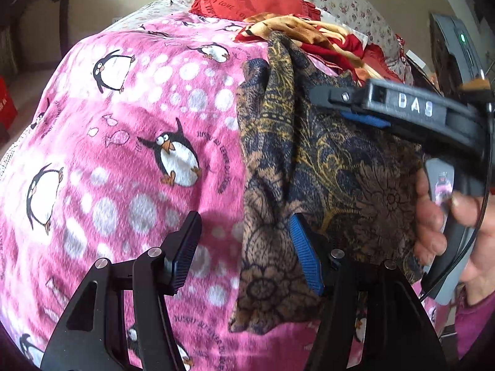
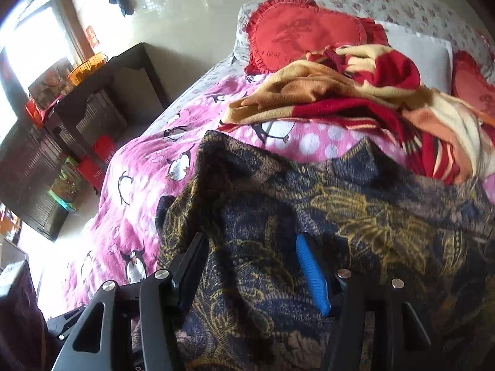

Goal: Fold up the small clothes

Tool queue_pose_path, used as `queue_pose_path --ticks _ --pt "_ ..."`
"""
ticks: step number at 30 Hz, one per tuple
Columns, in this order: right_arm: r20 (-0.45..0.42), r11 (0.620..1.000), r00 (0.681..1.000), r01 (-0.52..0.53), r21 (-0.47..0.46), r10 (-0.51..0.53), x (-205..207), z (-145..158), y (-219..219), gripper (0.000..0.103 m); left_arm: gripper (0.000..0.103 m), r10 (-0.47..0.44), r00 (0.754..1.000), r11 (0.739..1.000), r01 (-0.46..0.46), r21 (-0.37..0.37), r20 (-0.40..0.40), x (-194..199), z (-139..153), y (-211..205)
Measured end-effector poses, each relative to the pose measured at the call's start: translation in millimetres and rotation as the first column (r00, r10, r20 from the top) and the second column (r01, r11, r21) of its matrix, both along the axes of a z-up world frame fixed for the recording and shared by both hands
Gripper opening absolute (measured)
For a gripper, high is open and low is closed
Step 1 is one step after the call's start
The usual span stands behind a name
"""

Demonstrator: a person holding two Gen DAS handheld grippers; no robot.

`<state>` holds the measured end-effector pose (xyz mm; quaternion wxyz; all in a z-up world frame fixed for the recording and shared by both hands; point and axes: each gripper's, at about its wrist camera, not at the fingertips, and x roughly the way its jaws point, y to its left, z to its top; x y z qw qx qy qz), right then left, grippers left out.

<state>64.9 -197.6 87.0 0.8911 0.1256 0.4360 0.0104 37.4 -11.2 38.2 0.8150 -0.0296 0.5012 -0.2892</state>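
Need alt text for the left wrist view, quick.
The open left gripper hovers over a dark navy-and-gold patterned garment lying on a pink penguin blanket. The right gripper reaches in from the right.

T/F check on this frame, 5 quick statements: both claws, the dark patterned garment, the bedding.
1. The left claw is open. True.
2. The dark patterned garment lies on a plain white sheet. False: it lies on a pink penguin blanket.
3. The right claw is shut on the garment. False: it is open above it.
4. A red heart-shaped cushion sits at the head of the bed. True.
5. The red and tan blanket is neatly folded. False: it is crumpled.
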Motion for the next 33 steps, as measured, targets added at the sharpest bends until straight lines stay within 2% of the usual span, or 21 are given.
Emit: queue_pose_path --ticks 4,7,11,14,16,17,19,20,21,23,26,27,28,30,33 --pt "-0.010 0.999 0.999 -0.032 0.026 0.033 4.8 9.6 13.9 0.067 0.061 0.009 1.000 0.999 -0.009 -0.037 -0.014 -4.7 -2.9 3.7" --pt "-0.034 0.999 0.998 -0.054 0.001 0.054 18.0 12.8 26.7 0.068 0.062 0.017 1.000 0.998 -0.019 -0.061 -0.018 -8.2 -3.8 8.5" --pt "-0.068 0.987 0.990 -0.127 -0.099 0.121 41.2 11.6 58.3 0.068 0.063 0.005 1.000 0.998 -0.005 -0.062 -0.004 -11.6 -3.8 9.2" --pt "-0.120 0.968 0.982 -0.167 -0.188 0.147 60.7 0.5 79.4 0.070 0.063 0.001 1.000 0.997 -0.001 -0.072 -0.003 -12.8 -4.8 11.7" --pt "-0.132 0.952 0.980 -0.177 -0.250 0.148 67.6 -8.9 86.9 0.070 0.067 -0.005 1.000 0.996 0.004 -0.086 -0.009 -12.0 -4.8 13.1" --pt "-0.132 0.945 0.980 -0.178 -0.275 0.146 69.2 -12.5 88.3 0.067 0.069 -0.011 1.000 0.995 0.009 -0.096 -0.012 -11.9 -4.5 14.1" --pt "-0.109 0.941 0.985 -0.161 -0.299 0.133 65.5 -11.1 81.6 0.036 0.075 -0.017 1.000 0.994 0.016 -0.108 -0.013 -10.4 -3.3 12.5" --pt "-0.090 0.955 0.984 -0.169 -0.244 0.151 62.4 -8.0 71.4 0.031 0.076 -0.021 1.000 0.994 0.020 -0.106 -0.008 -8.8 -2.5 9.7" --pt "-0.078 0.965 0.985 -0.169 -0.198 0.157 59.9 -5.3 63.0 0.017 0.076 -0.024 1.000 0.995 0.023 -0.099 -0.002 -7.1 -1.9 6.9" --pt "-0.064 0.983 0.987 -0.152 -0.104 0.146 52.6 3.0 40.8 0.014 0.076 -0.027 1.000 0.995 0.027 -0.091 0.008 -3.3 -0.6 0.2" --pt "-0.030 0.989 0.989 -0.144 -0.027 0.143 40.5 16.6 19.6 0.014 0.075 -0.035 0.999 0.992 0.035 -0.119 -0.002 1.3 2.0 -6.3" --pt "-0.024 0.990 0.990 -0.142 -0.018 0.142 37.5 20.0 15.0 0.014 0.064 -0.043 0.999 0.990 0.042 -0.138 -0.010 1.0 4.0 -8.8" --pt "-0.024 0.991 0.991 -0.135 -0.015 0.135 34.4 22.3 8.9 0.014 0.044 -0.054 0.998 0.987 0.049 -0.156 -0.024 0.4 4.6 -11.4" --pt "-0.028 0.992 0.992 -0.125 -0.008 0.124 30.8 23.4 4.8 0.014 0.028 -0.072 0.996 0.984 0.063 -0.165 -0.051 -2.8 4.6 -18.2" --pt "-0.037 0.994 0.993 -0.111 0.019 0.112 25.7 21.4 -1.9 0.014 0.022 -0.084 0.996 0.986 0.084 -0.141 0.003 -14.3 11.4 -25.0"
